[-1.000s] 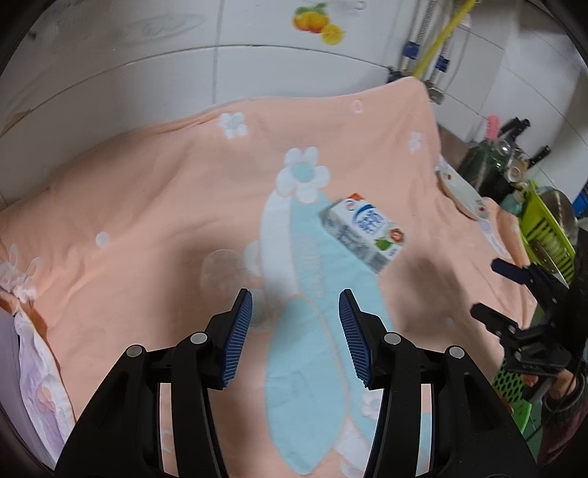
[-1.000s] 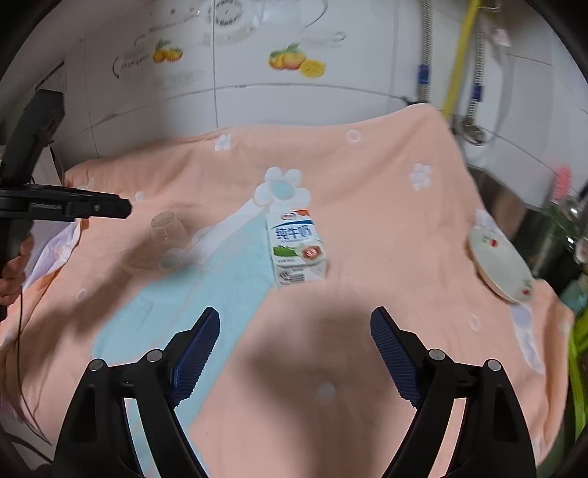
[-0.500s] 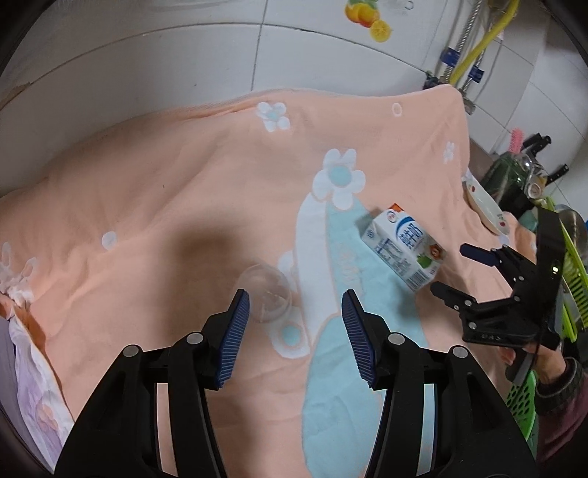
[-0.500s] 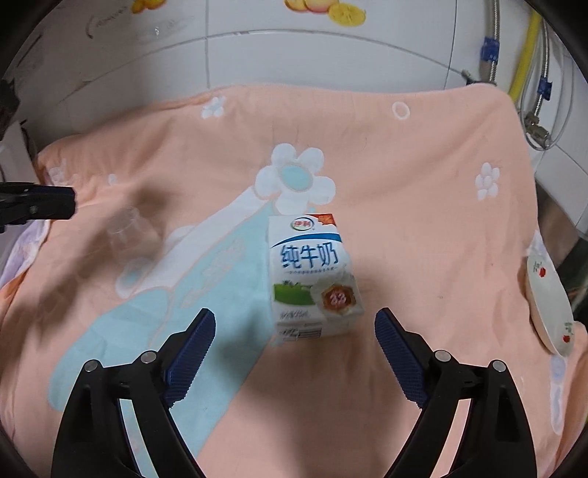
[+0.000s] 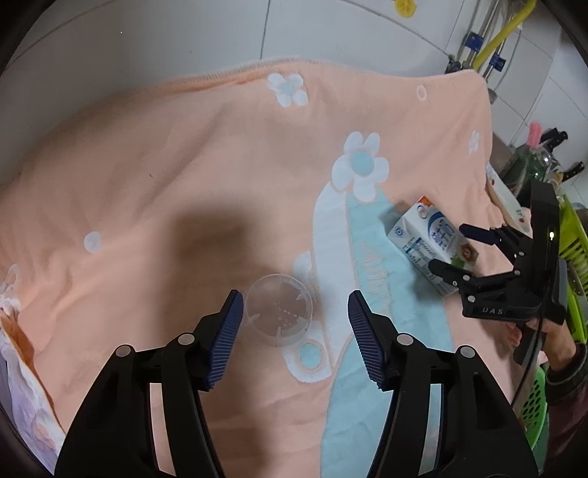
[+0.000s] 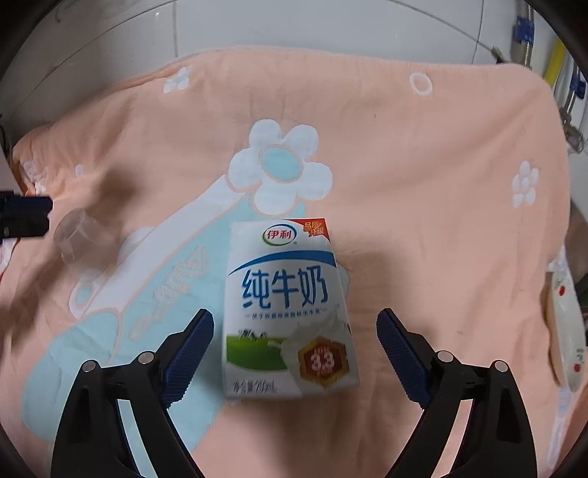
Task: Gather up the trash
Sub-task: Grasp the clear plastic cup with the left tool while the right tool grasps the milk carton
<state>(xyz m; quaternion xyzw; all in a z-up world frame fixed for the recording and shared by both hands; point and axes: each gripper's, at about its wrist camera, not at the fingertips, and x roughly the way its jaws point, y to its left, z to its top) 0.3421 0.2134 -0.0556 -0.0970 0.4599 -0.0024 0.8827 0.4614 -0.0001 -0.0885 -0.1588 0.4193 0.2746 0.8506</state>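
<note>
Two grippers: both spread wide, neither gripping.
Left gripper (image 5: 294, 312): straddling clear plastic cup (image 5: 279, 309).
Right gripper (image 6: 294, 345): flanking milk carton (image 6: 288, 312).
Surroundings: peach floral towel (image 6: 422, 184), plate (image 6: 566, 331) at right edge.

Home kitchen — tiled wall (image 5: 330, 33), knives (image 5: 558, 138), dish rack (image 5: 573, 235).

There was one milk carton (image 6: 290, 312), one clear plastic cup (image 5: 278, 309), one peach floral towel (image 5: 183, 165), one plate (image 6: 564, 331) and two grippers: left gripper (image 5: 294, 331), right gripper (image 6: 294, 345).
</note>
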